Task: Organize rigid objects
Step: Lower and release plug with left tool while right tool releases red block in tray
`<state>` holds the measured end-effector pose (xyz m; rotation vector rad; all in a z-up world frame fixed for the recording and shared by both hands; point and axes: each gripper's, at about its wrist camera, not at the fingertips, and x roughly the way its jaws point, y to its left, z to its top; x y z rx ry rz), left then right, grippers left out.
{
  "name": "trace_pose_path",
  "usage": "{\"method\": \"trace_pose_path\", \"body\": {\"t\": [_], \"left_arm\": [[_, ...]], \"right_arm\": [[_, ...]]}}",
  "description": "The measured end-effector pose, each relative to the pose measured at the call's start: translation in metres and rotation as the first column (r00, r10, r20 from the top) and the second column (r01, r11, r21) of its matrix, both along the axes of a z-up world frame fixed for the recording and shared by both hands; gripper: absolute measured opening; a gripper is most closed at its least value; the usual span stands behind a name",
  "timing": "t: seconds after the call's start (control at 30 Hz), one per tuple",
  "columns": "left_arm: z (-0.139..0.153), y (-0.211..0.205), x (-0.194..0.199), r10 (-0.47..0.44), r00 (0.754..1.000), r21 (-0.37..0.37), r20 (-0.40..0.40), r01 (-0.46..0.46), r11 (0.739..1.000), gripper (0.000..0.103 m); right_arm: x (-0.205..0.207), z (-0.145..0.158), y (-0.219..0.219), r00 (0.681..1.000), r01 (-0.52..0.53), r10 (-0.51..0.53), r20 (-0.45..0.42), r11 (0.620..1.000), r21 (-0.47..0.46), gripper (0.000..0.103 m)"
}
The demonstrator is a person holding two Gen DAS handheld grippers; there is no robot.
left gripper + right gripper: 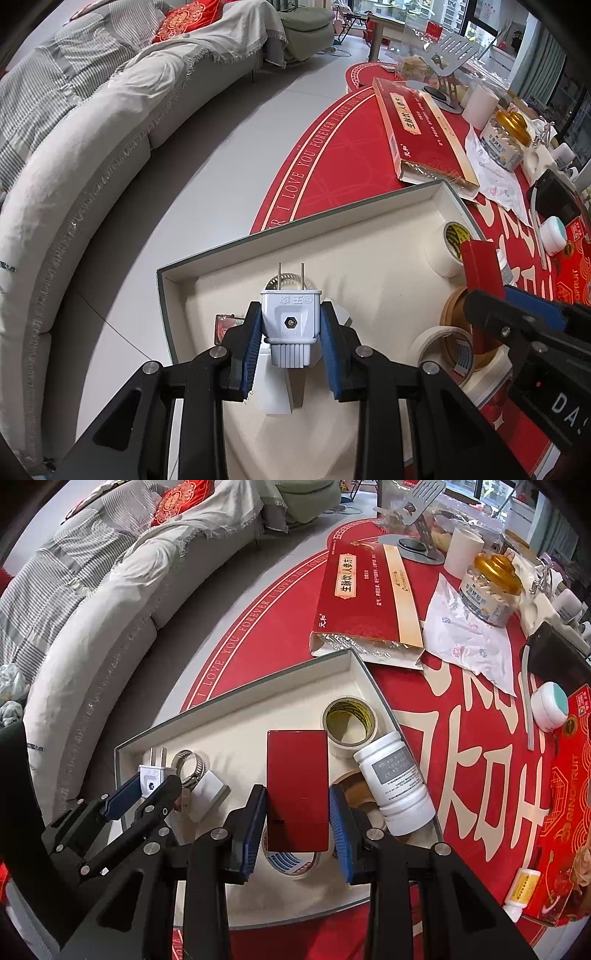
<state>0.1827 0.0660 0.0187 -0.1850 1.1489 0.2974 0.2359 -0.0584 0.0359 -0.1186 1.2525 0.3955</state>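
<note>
My left gripper [290,328] is shut on a white two-pin plug [290,325] and holds it over the near left part of a shallow cream tray [369,266]. The plug also shows in the right wrist view [151,775], between the left gripper's blue pads. My right gripper [297,805] is shut on a flat dark red box [297,790] over the tray [236,720]. In the tray lie a metal hose clamp [189,762], a white block [207,794], tape rolls [349,723] and a white bottle [397,781] on its side.
The tray sits on a red tablecloth [280,627] near the table's left edge. A long red carton [365,598] lies behind the tray. To the right are a tissue [465,635], a gold-lidded jar [491,587], a small white pot [550,705] and a red fruit box [569,812]. A grey sofa [74,147] stands left.
</note>
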Motion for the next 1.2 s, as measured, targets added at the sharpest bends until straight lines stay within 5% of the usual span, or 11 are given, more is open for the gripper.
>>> {"method": "trace_pose_path", "body": {"t": [0.97,1.0,1.07,1.1,1.2], "left_arm": [[-0.019,0.0,0.013,-0.019,0.999,0.01,-0.035,0.019,1.0,0.035],[-0.02,0.0,0.014,-0.023,0.999,0.008,-0.037,0.024,1.0,0.038],[-0.02,-0.001,0.014,-0.032,0.999,0.009,-0.036,0.032,0.999,0.071],[-0.02,-0.001,0.014,-0.029,0.999,0.026,-0.037,0.03,0.999,0.079],[-0.018,0.002,0.012,-0.022,0.999,0.028,-0.033,0.023,0.999,0.086]], "right_arm": [[0.014,-0.025,0.006,0.999,0.016,-0.017,-0.041,1.0,-0.021,0.035],[0.014,-0.026,0.006,0.999,0.015,-0.016,-0.042,1.0,-0.022,0.035],[0.014,-0.027,0.006,0.999,0.014,-0.015,-0.048,1.0,-0.021,0.036],[0.014,-0.028,0.006,0.998,0.012,-0.013,-0.057,1.0,-0.018,0.036],[0.014,-0.025,0.003,0.999,0.024,-0.024,-0.043,1.0,-0.01,0.078]]}}
